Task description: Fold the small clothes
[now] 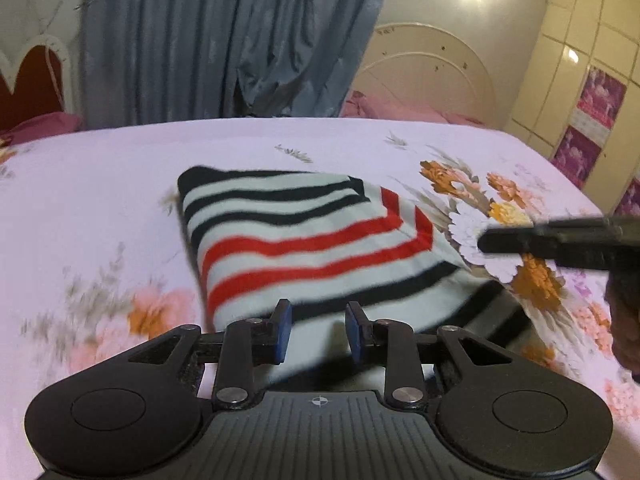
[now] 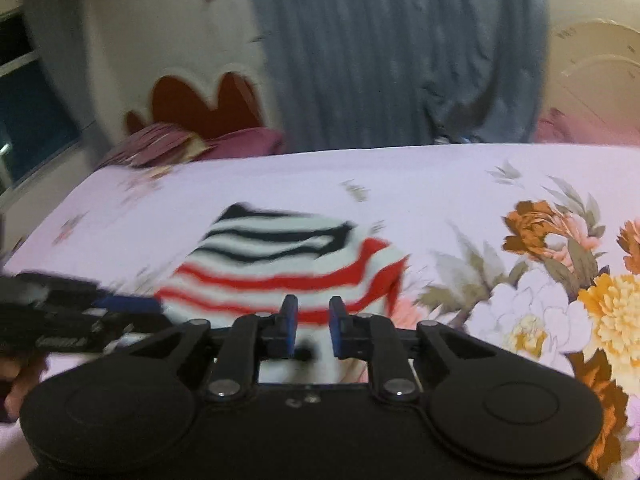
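Note:
A small folded garment (image 1: 304,236) with white, black and red stripes lies on the floral bedsheet (image 1: 100,200). My left gripper (image 1: 318,330) is open and empty, hovering at the garment's near edge. My right gripper (image 2: 313,326) is open and empty, just above the near edge of the same garment (image 2: 288,256), which looks blurred in the right wrist view. The right gripper's fingers (image 1: 520,240) show from the side at the right of the left wrist view. The left gripper (image 2: 120,308) shows at the left of the right wrist view.
The bed is wide, with large printed flowers (image 2: 560,300) at the right. A grey-blue curtain (image 1: 224,40) hangs behind the bed's far edge. A red headboard (image 2: 200,104) and pink pillows (image 1: 384,106) stand beyond. Cream wardrobe doors (image 1: 592,40) line the right.

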